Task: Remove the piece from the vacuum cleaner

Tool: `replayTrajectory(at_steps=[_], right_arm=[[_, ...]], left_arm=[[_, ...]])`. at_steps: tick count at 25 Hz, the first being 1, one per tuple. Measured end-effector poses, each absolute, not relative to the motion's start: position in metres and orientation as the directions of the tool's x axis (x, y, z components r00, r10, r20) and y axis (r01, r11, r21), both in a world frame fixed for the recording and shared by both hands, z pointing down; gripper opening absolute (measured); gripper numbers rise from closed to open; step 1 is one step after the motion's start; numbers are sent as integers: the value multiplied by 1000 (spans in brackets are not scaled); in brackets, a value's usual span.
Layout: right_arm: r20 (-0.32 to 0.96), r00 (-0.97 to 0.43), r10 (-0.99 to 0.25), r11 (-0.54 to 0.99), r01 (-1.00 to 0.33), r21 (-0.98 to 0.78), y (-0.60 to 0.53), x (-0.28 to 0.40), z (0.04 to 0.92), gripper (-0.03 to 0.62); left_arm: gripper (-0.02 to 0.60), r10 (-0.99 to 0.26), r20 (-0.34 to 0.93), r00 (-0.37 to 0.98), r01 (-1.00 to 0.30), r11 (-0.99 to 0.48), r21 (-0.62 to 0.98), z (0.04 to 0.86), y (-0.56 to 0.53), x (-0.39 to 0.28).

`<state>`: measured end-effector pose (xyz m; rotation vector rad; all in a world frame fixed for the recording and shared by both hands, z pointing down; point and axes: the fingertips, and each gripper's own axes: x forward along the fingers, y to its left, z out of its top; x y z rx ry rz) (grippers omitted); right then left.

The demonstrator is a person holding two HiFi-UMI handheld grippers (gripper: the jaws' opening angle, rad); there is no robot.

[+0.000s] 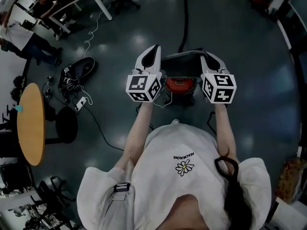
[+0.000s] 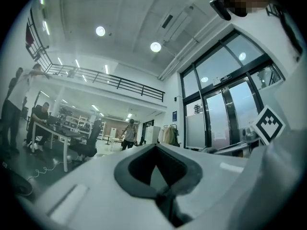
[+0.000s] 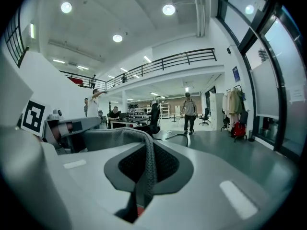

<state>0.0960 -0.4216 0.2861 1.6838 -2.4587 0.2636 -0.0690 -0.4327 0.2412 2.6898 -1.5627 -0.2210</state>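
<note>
we are holding both grippers out over the vacuum cleaner (image 1: 180,84), which is sitting on the dark floor (image 1: 230,28) straight ahead of us, its hose (image 1: 185,18) trailing off on the far side. the piece (image 1: 181,56), a dark grey band, is stretching with its long axis left to right, bridging from the left gripper (image 1: 154,51) to the right gripper (image 1: 208,57), just over the far edge of the red body. in the right gripper view the right gripper (image 3: 144,186) is pinching the band: the piece (image 3: 120,137) is arching in from the left and dropping down between the jaws, with a speck of red showing beneath. in the left gripper view the left gripper (image 2: 160,190) is pressing its jaws together on a dark sliver, which we are taking to be the band's other end, though little of it is showing there. neither gripper is nearer than the other, since each is sitting at one end. we are judging that the coming move is turning on this: the vacuum cleaner is lying directly below the band, so the pull should be going up and away from the body, both ends rising evenly so that the piece is not skewing or jamming.
</note>
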Motion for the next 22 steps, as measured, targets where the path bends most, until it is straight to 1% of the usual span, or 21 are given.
replayTrajectory(at_steps=[12,22], right_arm=[[174,-329,-928,326,-944,-46,-413,112,266,36],[158,-339,-927,336,-941,-47,-407,108,262,35]], left_arm=[[0,-848,-147,509,-851,-522,66,231,-433,-51],[0,-847,-165,505,-851,-521,66,228,-428,-56]])
